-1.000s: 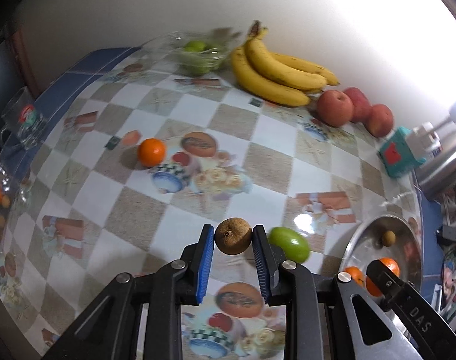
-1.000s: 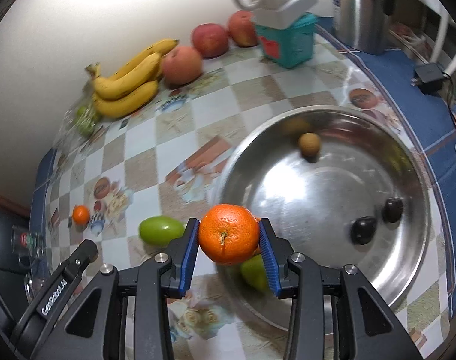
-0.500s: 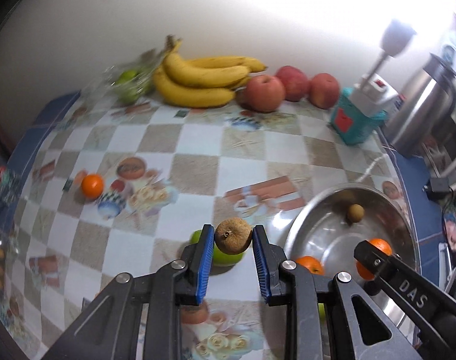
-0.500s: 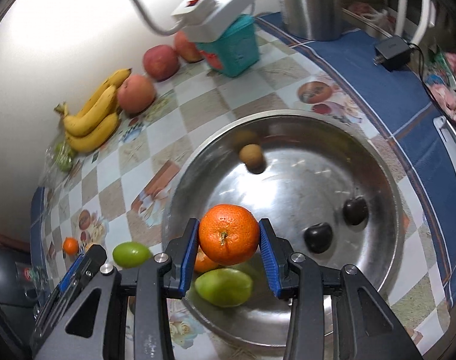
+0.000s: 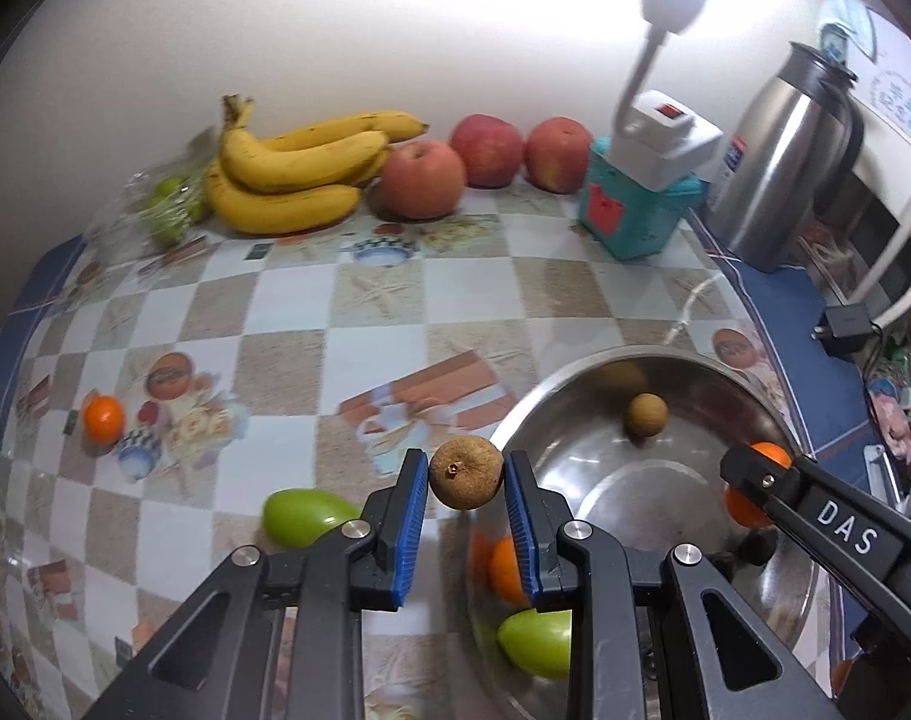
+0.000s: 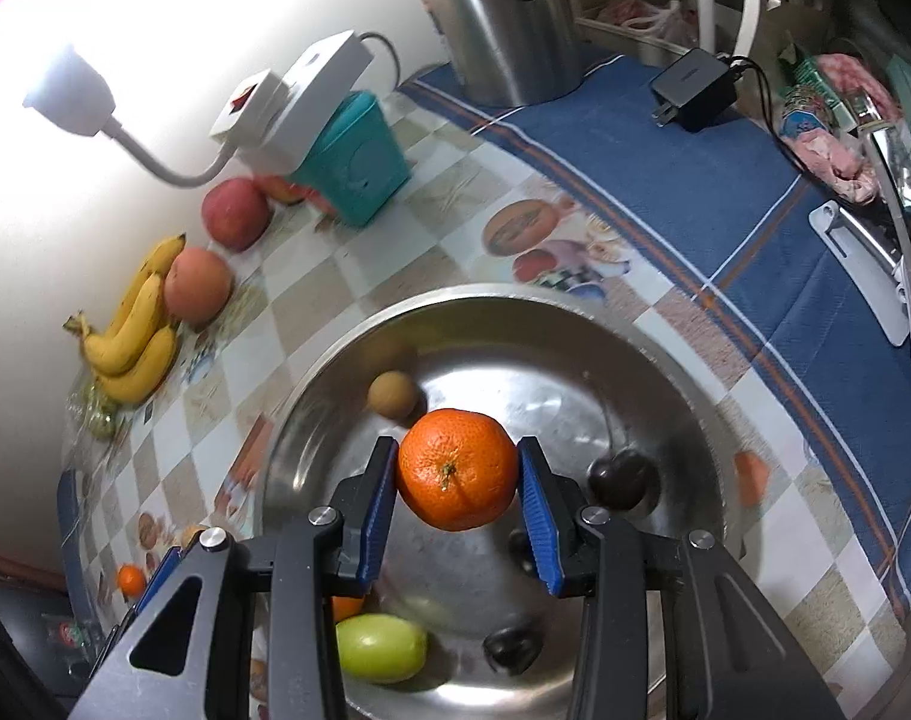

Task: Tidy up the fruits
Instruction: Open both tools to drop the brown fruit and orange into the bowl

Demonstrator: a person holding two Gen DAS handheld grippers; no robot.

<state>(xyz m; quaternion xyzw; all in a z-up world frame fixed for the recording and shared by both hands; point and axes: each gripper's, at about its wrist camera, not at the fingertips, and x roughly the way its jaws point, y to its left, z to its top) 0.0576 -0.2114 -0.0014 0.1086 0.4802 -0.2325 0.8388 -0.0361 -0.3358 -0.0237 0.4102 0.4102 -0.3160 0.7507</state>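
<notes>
My left gripper (image 5: 466, 480) is shut on a small brown round fruit (image 5: 466, 471), held above the left rim of the steel bowl (image 5: 575, 378). My right gripper (image 6: 455, 474) is shut on an orange (image 6: 458, 468), held over the middle of the bowl (image 6: 665, 360). In the bowl lie a small brown fruit (image 6: 392, 394), dark cherries (image 6: 620, 479), a green fruit (image 6: 380, 648) and an orange (image 5: 506, 564). On the tablecloth outside are a green fruit (image 5: 302, 515) and a small orange (image 5: 103, 418).
Bananas (image 5: 293, 168), three apples (image 5: 422, 179) and a bag of green fruit (image 5: 167, 204) line the back wall. A teal box with a white lamp (image 5: 641, 204) and a steel kettle (image 5: 785, 156) stand at the back right. A black charger (image 6: 695, 87) lies on the blue cloth.
Both grippers have moved right and forward over the bowl, each still holding its fruit. The right gripper is now deeper over the bowl's middle.
</notes>
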